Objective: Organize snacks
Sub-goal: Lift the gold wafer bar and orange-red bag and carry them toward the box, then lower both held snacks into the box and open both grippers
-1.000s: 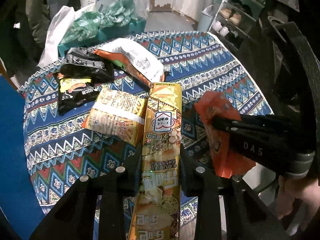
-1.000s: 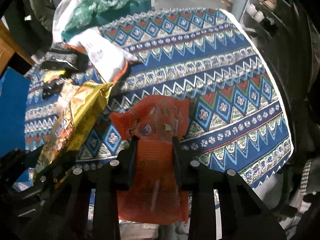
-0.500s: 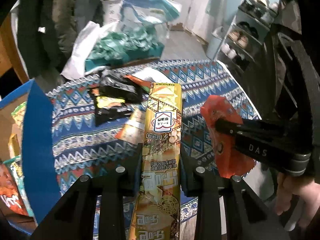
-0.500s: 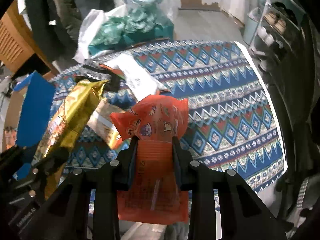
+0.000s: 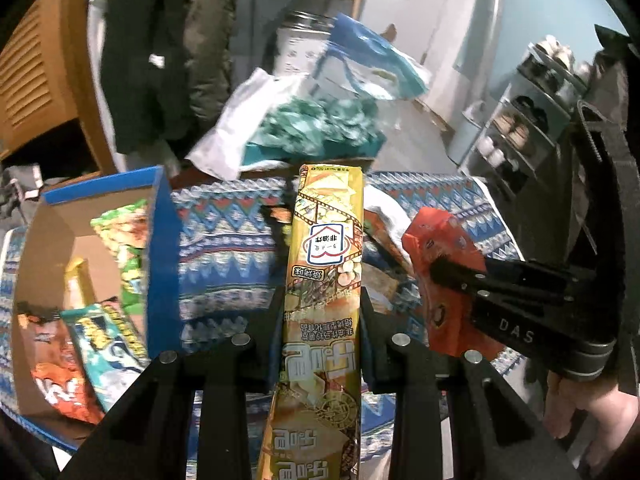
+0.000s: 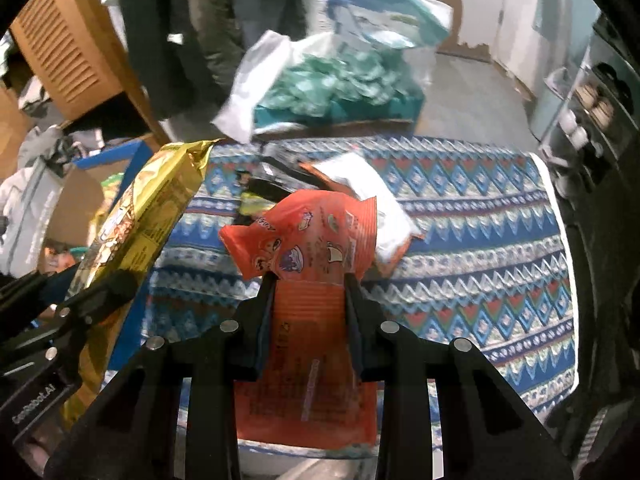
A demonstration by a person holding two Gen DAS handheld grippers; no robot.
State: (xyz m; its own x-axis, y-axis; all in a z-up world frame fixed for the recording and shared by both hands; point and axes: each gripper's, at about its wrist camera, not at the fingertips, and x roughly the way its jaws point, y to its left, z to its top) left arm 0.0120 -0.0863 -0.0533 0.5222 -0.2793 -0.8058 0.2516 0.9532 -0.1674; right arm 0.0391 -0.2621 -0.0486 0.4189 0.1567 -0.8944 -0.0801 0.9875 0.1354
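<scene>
Gold foil, long snack pack (image 5: 324, 280) with upside-down Chinese print and a little house-shaped logo, pinched in the left gripper (image 5: 322, 312) above the patterned blue bench cloth (image 5: 224, 248). Blue cardboard box (image 5: 160, 240) on the left has other snack bags in it. Right gripper body (image 5: 516, 312) reads "DAS".

Right wrist view: right gripper (image 6: 310, 292) pinches a crinkly orange snack packet (image 6: 308, 240) with cartoon drawings, over the cloth. Left one's side label is too blurry to read.

"DAS" is printed on the right claw (image 5: 436, 272); "GenRobot.AI" on the left claw (image 6: 116, 284).
</scene>
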